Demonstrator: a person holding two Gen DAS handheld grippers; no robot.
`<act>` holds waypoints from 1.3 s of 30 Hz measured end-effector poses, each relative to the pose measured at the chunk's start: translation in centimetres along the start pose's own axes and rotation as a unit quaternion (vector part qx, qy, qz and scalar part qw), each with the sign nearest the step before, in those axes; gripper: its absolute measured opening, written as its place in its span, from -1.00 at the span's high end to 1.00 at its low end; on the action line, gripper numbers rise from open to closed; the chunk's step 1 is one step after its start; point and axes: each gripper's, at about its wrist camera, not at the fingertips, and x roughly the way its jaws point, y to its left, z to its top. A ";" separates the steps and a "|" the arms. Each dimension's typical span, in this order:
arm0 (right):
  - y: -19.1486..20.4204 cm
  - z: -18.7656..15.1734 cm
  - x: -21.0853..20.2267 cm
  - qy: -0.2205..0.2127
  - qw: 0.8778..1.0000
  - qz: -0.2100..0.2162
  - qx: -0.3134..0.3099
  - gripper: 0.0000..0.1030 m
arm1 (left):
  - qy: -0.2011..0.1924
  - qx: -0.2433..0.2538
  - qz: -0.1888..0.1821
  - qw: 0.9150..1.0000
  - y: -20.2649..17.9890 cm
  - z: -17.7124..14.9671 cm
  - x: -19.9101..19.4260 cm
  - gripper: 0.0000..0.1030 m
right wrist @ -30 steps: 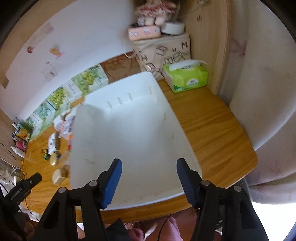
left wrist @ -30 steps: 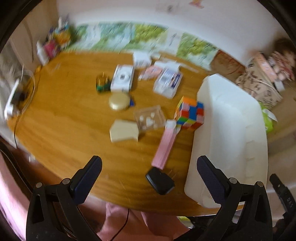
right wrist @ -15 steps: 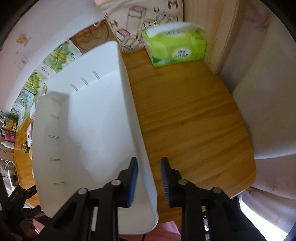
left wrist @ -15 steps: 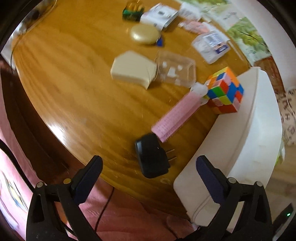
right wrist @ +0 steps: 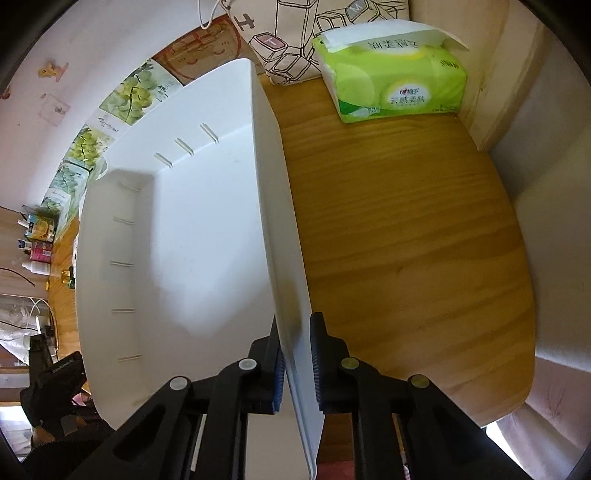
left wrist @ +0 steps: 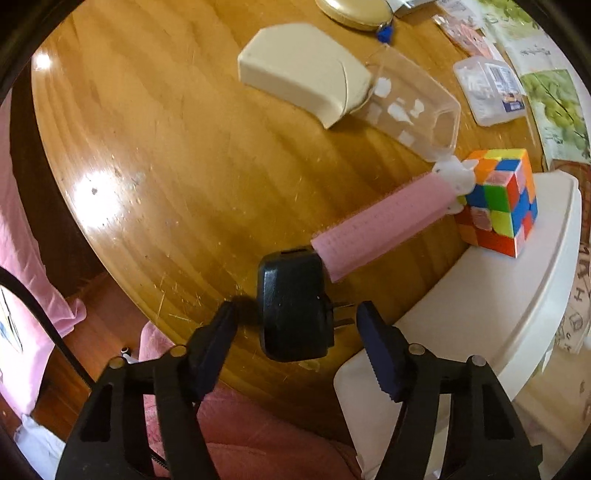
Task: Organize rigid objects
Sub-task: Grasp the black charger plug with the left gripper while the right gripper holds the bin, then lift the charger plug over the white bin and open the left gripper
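A black charger plug (left wrist: 293, 306) lies near the wooden table's front edge. My left gripper (left wrist: 295, 314) points down over it. Its jaws are closing, with the plug between them and a small gap on each side. A pink hair roller (left wrist: 376, 229) rests against the plug's far end and reaches to a colour cube (left wrist: 498, 206). The empty white bin (left wrist: 498, 314) stands just right of them. My right gripper (right wrist: 297, 343) is closing on the bin's right wall (right wrist: 284, 240), one pad inside and one outside, both against it.
A cream box (left wrist: 303, 70), a clear plastic case (left wrist: 410, 107), a gold compact (left wrist: 354, 14) and small packets lie farther back on the table (left wrist: 166, 166). A green tissue pack (right wrist: 391, 85) and a printed bag (right wrist: 295, 48) stand behind the bin.
My left gripper came down over the black plug and its jaws narrowed around it. My right gripper moved from above the bin to its right wall and closed on it.
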 end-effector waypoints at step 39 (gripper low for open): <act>2.5 0.6 0.6 -0.016 0.992 -0.023 -0.124 0.87 | -0.299 0.187 -0.103 0.930 -7.4 -3.0 -11.8 -0.12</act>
